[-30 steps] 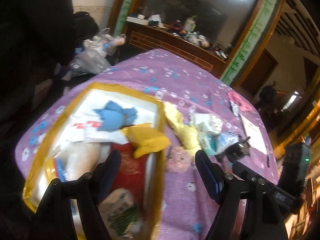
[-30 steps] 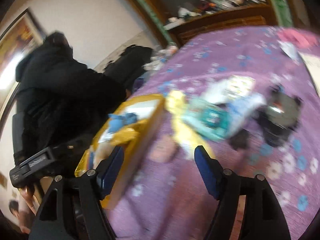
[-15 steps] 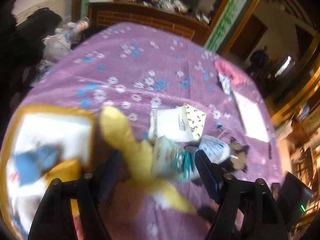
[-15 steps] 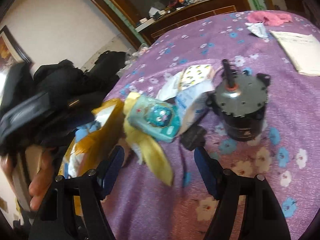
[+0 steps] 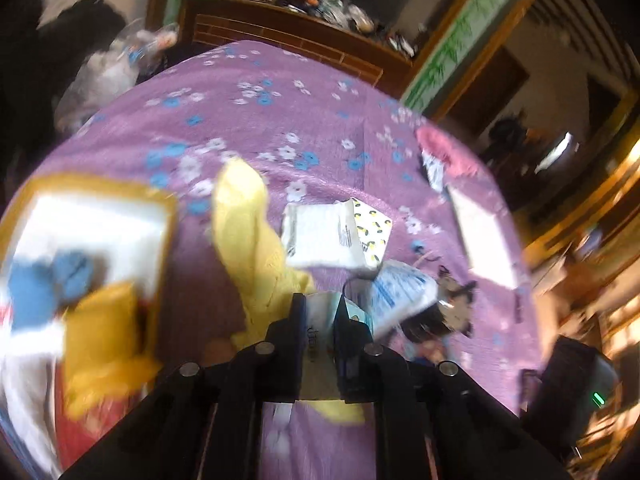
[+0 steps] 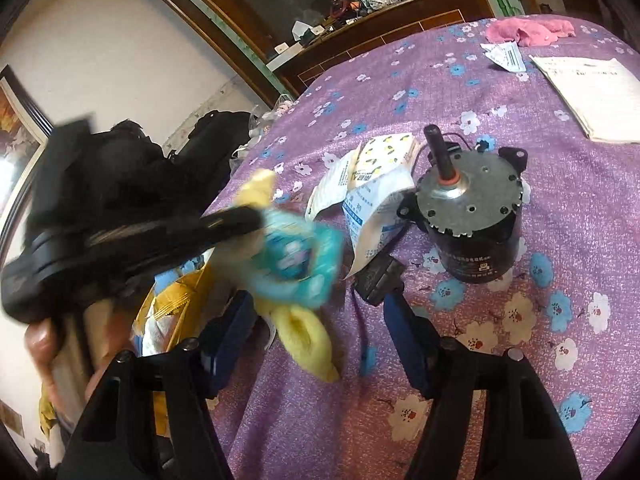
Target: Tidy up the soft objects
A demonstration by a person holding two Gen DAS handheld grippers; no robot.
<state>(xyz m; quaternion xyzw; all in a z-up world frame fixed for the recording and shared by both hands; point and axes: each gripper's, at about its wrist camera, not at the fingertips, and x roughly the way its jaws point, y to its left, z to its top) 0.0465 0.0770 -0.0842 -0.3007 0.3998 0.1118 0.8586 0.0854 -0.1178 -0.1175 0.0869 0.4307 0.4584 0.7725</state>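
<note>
Now the left gripper (image 5: 320,320) has just snapped its jaws closed on the teal pack (image 6: 298,258), pinching one soft end of it, just beside the yellow cloth (image 5: 248,240) on the purple cover (image 5: 260,120). That pack lies a little way right of the box (image 5: 168,240), which already holds a blue toy (image 5: 44,284) and other soft bits. The right gripper (image 6: 316,332) hangs with jaws apart and nothing between them, though they have just been narrowing a touch.

I'd say the pinch looks shallow: a squashy pack caught by its edge could slide free on the way to the box. The yellow cloth touches it and might get dragged along. The white packets (image 6: 372,184) lean close by, and beside them stands a heavy motor (image 6: 468,216), which a careless swing could knock.

Around us, a flowered spread covers the table, a pink rag (image 6: 528,32) and papers (image 6: 592,96) at the far side, a cluttered wooden sideboard (image 5: 304,36) beyond
</note>
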